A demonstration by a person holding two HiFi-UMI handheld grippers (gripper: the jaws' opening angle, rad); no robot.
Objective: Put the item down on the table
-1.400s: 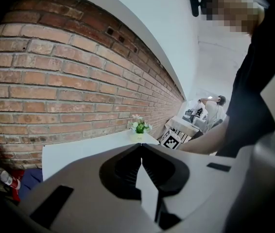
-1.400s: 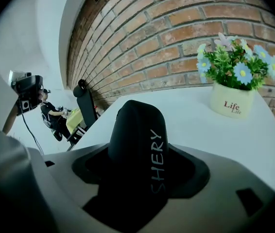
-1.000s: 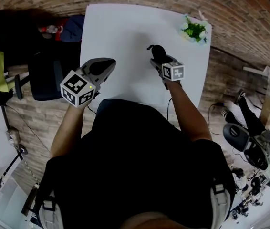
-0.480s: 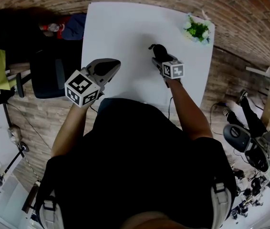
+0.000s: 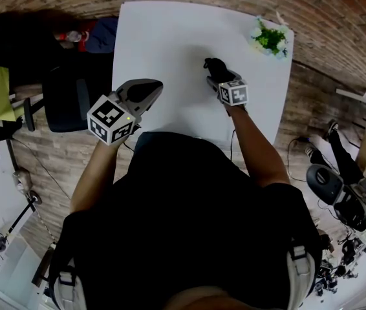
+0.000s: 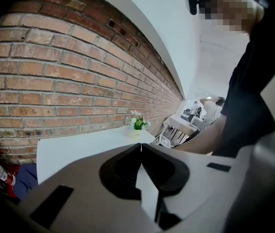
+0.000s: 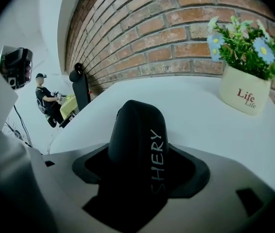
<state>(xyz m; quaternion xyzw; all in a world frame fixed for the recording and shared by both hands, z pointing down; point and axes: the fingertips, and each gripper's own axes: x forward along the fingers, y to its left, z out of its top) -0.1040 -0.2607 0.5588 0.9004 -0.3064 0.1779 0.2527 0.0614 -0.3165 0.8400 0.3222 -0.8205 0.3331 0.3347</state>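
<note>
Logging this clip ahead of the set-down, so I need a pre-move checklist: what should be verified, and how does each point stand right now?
1. Right gripper shut firmly on the black item: ok.
2. Left gripper with fingers together and nothing between them: ok.
3. Bare white table ahead of the item: ok.
4. Flower pot off to the right, apart from the item: ok.
5. Left gripper out of the way, at the table's near left edge: ok.
6. Whether the item's underside touches the table: cannot tell.
</note>
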